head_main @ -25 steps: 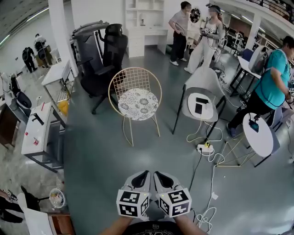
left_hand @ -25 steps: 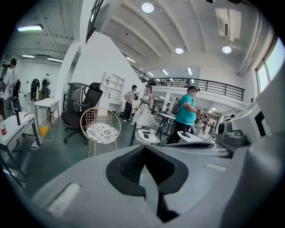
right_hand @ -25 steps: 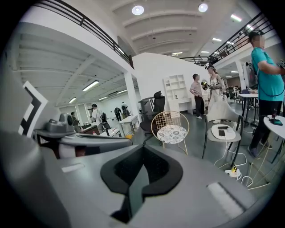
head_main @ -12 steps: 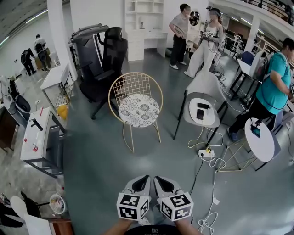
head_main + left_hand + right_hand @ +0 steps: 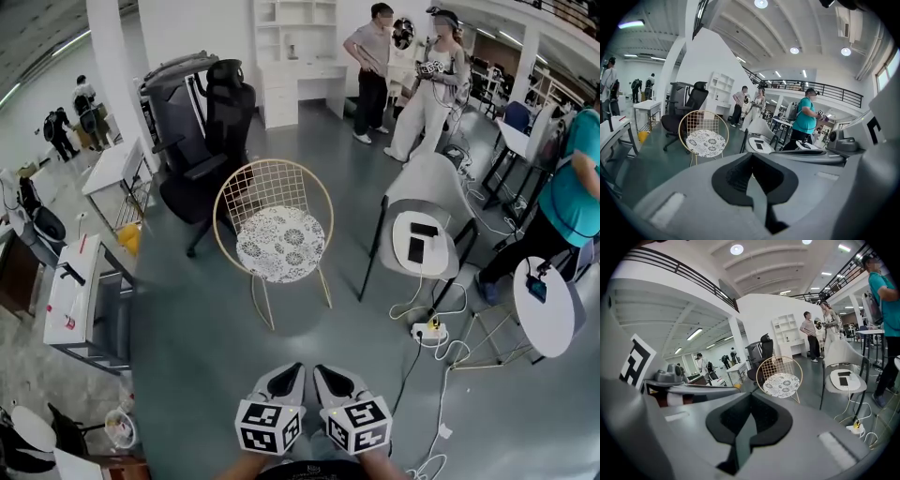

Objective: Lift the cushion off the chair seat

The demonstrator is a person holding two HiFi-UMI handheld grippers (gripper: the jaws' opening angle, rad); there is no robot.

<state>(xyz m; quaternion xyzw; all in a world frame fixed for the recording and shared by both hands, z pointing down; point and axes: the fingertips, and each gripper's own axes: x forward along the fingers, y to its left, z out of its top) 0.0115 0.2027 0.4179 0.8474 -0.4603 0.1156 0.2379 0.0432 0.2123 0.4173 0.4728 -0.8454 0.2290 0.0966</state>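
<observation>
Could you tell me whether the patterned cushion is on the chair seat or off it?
On the seat: the cushion lies flat inside the gold wire chair, with nothing touching it.

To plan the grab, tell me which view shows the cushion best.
Head view: it looks down on the cushion, whole patterned top visible, on the wire chair. Both gripper views show it from the side, foreshortened.

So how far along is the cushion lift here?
Done: nothing yet; the patterned cushion lies on the wire chair seat. In hand: the left gripper and right gripper, both shut and empty, point toward the chair from short of it. Left: reach the chair, grip the cushion, lift it off.
</observation>
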